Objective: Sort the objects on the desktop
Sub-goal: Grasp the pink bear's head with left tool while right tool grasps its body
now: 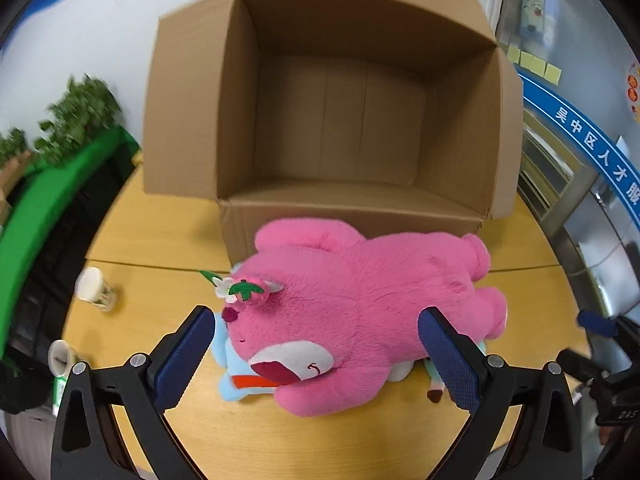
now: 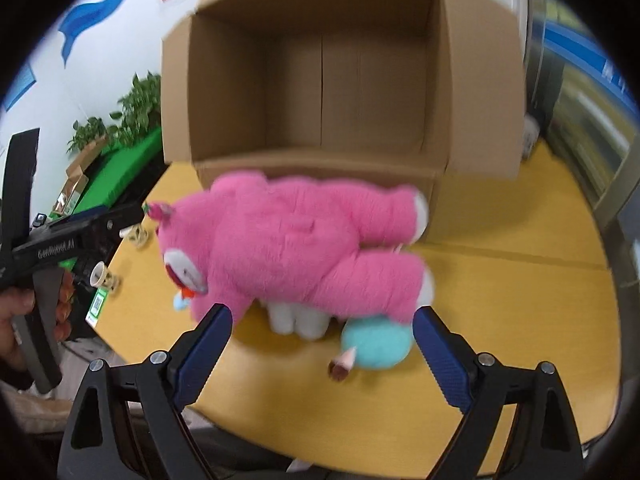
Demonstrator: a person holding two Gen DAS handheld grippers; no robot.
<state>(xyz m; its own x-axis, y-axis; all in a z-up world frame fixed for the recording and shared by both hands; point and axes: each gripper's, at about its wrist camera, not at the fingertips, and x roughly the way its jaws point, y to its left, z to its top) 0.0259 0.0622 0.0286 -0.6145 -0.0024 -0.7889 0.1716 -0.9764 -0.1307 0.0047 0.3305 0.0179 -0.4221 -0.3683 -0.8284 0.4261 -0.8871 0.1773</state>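
Note:
A big pink plush bear (image 1: 360,300) lies on its side on the yellow table, just in front of an open, empty cardboard box (image 1: 340,120). It also shows in the right wrist view (image 2: 304,248), with the box (image 2: 320,80) behind it. A light blue plush toy (image 1: 236,376) lies partly under the bear; its teal end (image 2: 376,342) sticks out near my right gripper. My left gripper (image 1: 316,364) is open, its jaws either side of the bear's head. My right gripper (image 2: 320,352) is open and empty, just short of the bear's legs.
Two small cups (image 1: 94,288) (image 1: 62,356) stand near the table's left edge (image 1: 76,312). A green panel (image 1: 48,216) and plants (image 1: 76,120) lie beyond on the left. The left gripper's body (image 2: 76,236) shows at the left of the right wrist view. A glass door (image 1: 580,184) is at right.

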